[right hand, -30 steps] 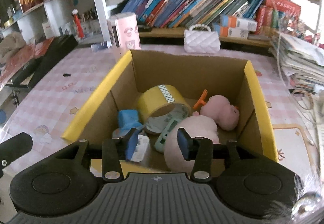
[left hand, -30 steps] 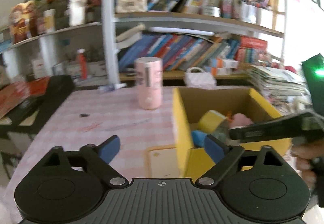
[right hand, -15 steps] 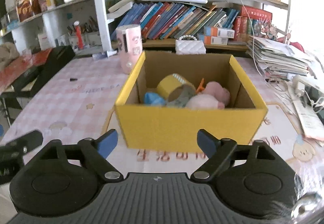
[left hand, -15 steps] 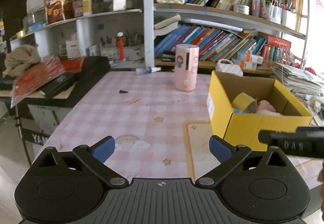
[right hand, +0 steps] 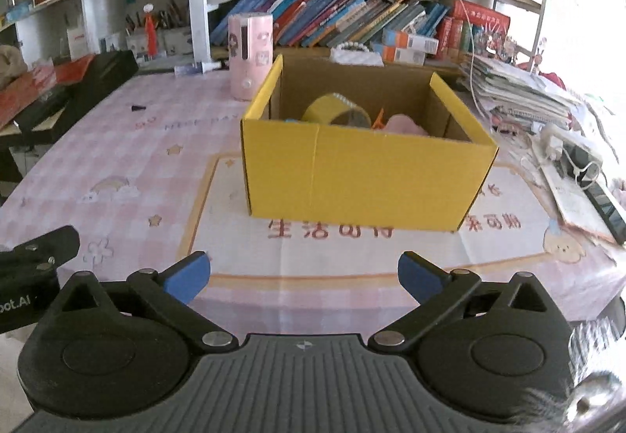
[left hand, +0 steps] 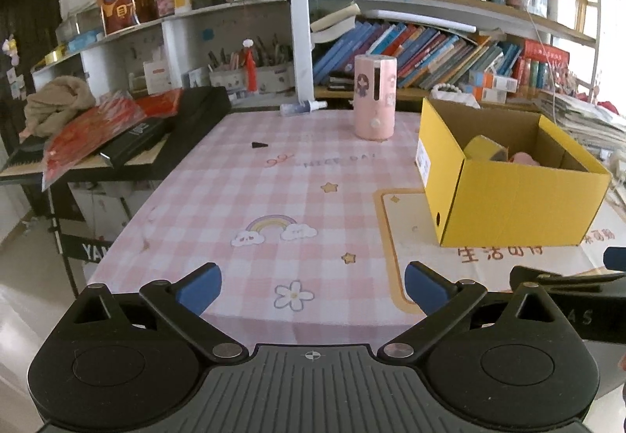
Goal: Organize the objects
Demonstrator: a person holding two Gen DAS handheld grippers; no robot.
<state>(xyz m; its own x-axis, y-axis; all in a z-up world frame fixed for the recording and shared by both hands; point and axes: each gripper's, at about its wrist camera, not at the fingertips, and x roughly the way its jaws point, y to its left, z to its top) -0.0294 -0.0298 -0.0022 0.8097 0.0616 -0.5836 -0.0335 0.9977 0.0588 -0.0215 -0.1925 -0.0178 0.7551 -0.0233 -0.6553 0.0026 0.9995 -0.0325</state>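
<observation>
Left wrist view: left gripper (left hand: 313, 282) jaws wide, empty, over the tablecloth (left hand: 274, 175); yellow box (left hand: 508, 194) at two o'clock. Right wrist view: right gripper (right hand: 303, 276) jaws just opening, now wide, nothing between; box at twelve o'clock holds a tape roll (right hand: 336, 110).

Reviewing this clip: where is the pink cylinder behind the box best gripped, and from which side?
Grip the pink cylinder around its mid-body, coming level from the open table side on its left. It stands upright with round, straight walls, and the yellow box crowds its right.
</observation>
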